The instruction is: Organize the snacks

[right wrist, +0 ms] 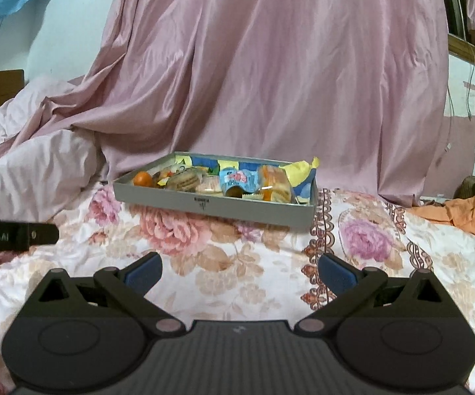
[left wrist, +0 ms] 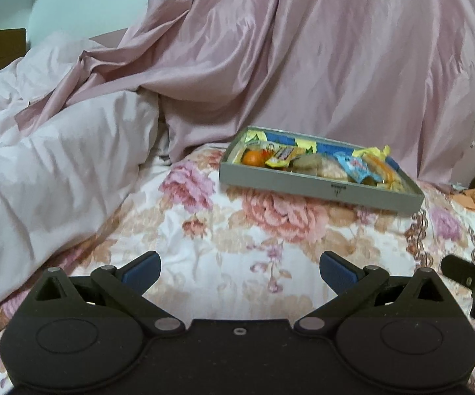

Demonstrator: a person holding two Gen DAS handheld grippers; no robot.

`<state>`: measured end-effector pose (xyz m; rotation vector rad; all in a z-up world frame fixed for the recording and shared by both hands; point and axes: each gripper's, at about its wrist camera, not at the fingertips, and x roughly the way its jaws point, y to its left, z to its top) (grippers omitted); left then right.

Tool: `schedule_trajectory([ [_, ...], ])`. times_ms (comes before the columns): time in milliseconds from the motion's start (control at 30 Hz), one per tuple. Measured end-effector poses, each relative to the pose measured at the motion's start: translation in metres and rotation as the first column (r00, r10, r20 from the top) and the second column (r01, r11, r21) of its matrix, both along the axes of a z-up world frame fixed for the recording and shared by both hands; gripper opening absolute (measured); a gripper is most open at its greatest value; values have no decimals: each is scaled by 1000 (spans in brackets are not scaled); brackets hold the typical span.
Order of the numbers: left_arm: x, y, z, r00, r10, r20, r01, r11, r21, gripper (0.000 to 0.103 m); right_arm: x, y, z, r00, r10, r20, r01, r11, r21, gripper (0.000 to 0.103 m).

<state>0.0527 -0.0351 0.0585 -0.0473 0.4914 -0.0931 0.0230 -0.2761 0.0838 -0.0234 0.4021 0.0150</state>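
A shallow grey box [left wrist: 319,191] sits on the floral bedspread, ahead and to the right in the left wrist view, and straight ahead in the right wrist view [right wrist: 211,205]. It holds several snacks: an orange [left wrist: 252,158] [right wrist: 142,178], yellow wrappers [left wrist: 278,158], a blue packet [left wrist: 352,166] [right wrist: 237,179], round cakes [right wrist: 184,179] and a wrapped bread piece [right wrist: 275,184]. My left gripper [left wrist: 240,263] is open and empty, well short of the box. My right gripper [right wrist: 240,265] is open and empty, also short of it.
A pink curtain [right wrist: 270,82] hangs behind the box. A crumpled pale quilt [left wrist: 56,171] lies at the left. Orange cloth [right wrist: 467,212] lies at the right. The other gripper's body shows at each view's edge [left wrist: 474,283] [right wrist: 13,233].
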Motion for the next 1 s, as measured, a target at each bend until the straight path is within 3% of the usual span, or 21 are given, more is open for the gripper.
schedule_trajectory([
  [1000, -11, 4, -18, 1000, -12, -17, 12, 1000, 7, 102, -13, 5, -8, 1000, -7, -11, 7, 1000, -7, 103],
])
